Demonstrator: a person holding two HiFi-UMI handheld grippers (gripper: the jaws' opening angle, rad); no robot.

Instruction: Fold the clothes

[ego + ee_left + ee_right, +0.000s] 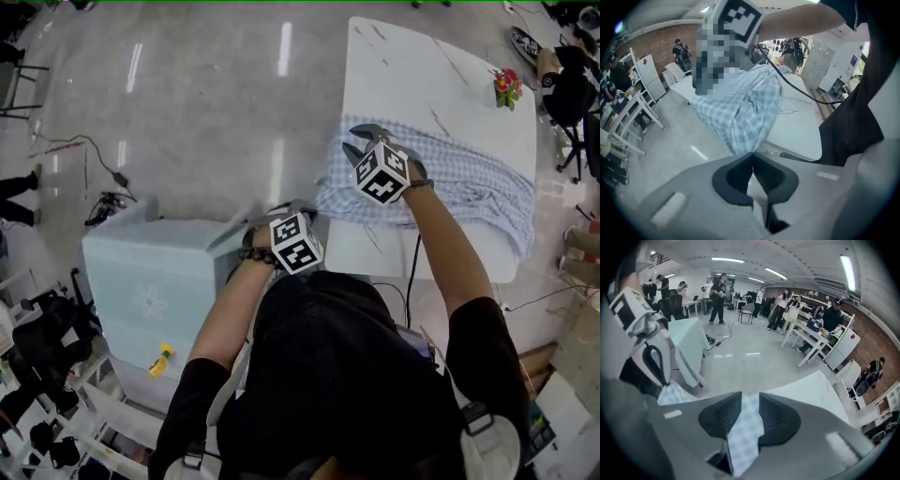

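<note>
Pinching the blue-and-white checked fabric cloth (450,183) with both tools, you stand at the near edge of the white rectangular table (412,75), which fills the upper right of the head view. Your left gripper (302,212) sits at the centre of that frame, just off the table's near left corner. Its jaws are closed together on an edge of the cloth. The left gripper view shows the left gripper (752,153) with the checked cloth (747,108) narrowing to a point right at the meeting tips. From there the cloth runs back up onto the table (797,126).

Your right gripper (360,142) is above and to the right of the left one in the head view, over the cloth's left end. In the right gripper view, the right gripper (750,404) has its two ribbed pads a little apart with a strip of the cloth (746,432) clamped between them. The table (813,390) lies beyond.

The rest of the cloth lies rumpled across the table toward its right edge. A small red and green object (507,87) sits near the table's far right corner, apart from the cloth. A pale green box-shaped cabinet (155,277) stands at the lower left.
</note>
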